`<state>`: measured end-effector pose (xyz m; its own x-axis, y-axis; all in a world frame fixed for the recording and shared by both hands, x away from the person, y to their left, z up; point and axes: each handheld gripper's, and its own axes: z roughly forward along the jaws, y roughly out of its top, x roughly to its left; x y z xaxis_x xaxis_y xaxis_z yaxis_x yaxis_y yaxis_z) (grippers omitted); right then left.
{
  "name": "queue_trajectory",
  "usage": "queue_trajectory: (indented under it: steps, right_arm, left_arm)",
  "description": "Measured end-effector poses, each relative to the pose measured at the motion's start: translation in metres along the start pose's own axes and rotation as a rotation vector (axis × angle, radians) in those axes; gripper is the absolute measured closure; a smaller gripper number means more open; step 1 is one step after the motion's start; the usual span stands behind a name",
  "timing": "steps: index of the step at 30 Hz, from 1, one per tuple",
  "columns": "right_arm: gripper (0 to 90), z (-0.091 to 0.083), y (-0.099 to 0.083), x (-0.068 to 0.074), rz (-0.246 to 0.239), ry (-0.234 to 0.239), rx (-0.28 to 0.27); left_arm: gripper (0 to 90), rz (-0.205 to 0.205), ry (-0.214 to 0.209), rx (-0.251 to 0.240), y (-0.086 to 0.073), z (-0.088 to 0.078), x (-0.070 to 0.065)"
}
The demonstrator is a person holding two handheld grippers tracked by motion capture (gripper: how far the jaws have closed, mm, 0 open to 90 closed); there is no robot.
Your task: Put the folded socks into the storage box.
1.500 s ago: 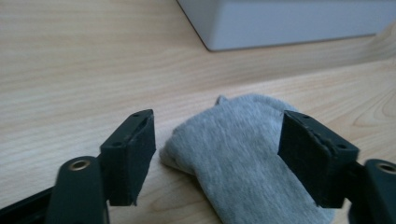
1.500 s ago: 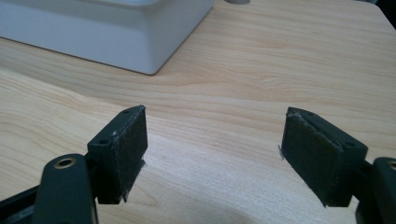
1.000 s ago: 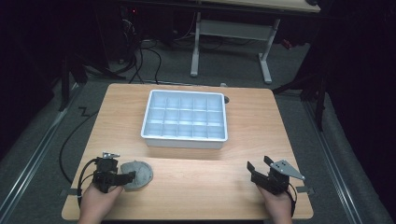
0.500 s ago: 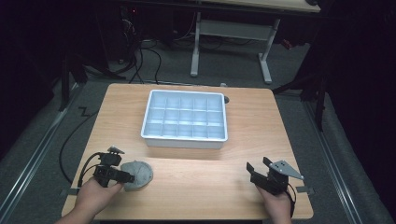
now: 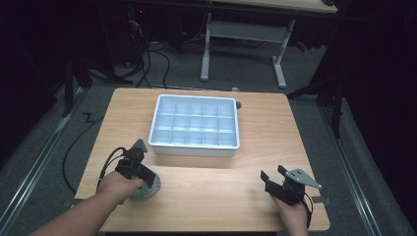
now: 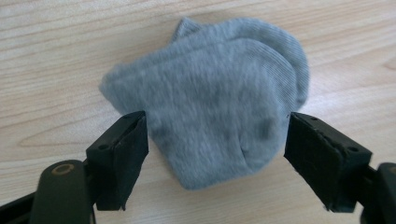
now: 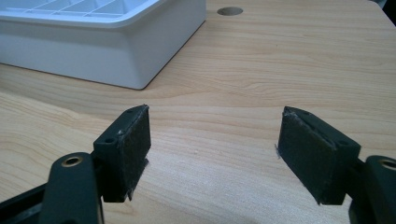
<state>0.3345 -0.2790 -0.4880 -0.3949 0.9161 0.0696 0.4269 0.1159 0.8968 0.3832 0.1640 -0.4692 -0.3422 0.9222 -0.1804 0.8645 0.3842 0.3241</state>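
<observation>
The left gripper hangs over the sock, which lies flat on the table just in front of the tray, off its near left corner. In the left gripper view the jaws stand wide, one on each side of the sock's lower part; they have just been opening, and the pads sit at the sock's edges without pinching it, so it is not held. The right gripper rests near the table's front edge, well apart from the tray's near right corner, its jaws wide with bare wood between them. As I judge it, the work in hand is picking up the sock, probably for a tray compartment. The risk is a poor bite: the sock is soft and looks folded over itself, so jaws closing from the sides may catch only the top layer, leaving the rest to unfold and dangle, or may bunch the fabric and skid it across the smooth wood. A draping sock could also snag the tray's rim or spread over several compartments. Count: one sock, as far as the fold lets me tell; one white tray, divided into fifteen compartments; two grippers; one table, with one round hole beyond the tray.
</observation>
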Motion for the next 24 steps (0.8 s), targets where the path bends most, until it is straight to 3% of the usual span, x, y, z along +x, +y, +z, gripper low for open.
queue_trajectory:
  steps: [2,6,8,14,17,20,24]
  right_arm:
    - [25.7,0.000,0.000,-0.001,0.006,0.001,0.000]
    - [25.6,0.000,0.000,-0.001,0.009,0.003,-0.002]
    - [25.6,0.000,0.000,-0.001,0.009,0.004,-0.002]
    - [25.7,0.001,0.000,0.000,0.010,0.007,-0.003]
    - [25.7,0.001,0.001,0.000,0.010,0.009,-0.003]
    - [25.7,0.001,0.001,0.001,0.009,0.011,-0.002]
    - [25.9,0.001,0.001,0.001,0.010,0.009,-0.001]
  left_arm:
    - [21.9,-0.008,0.015,0.024,0.003,0.006,-0.004]
    - [20.9,0.029,0.069,0.055,0.002,0.019,-0.011]
    - [20.9,0.035,0.075,0.056,0.002,0.021,-0.011]
    - [28.4,0.116,0.107,-0.010,-0.005,0.025,-0.011]
    - [44.6,0.140,0.095,-0.064,-0.006,0.021,-0.008]
    - [64.3,0.150,0.082,-0.069,-0.003,0.019,-0.003]
    - [66.8,0.129,0.056,-0.055,0.006,0.014,0.001]
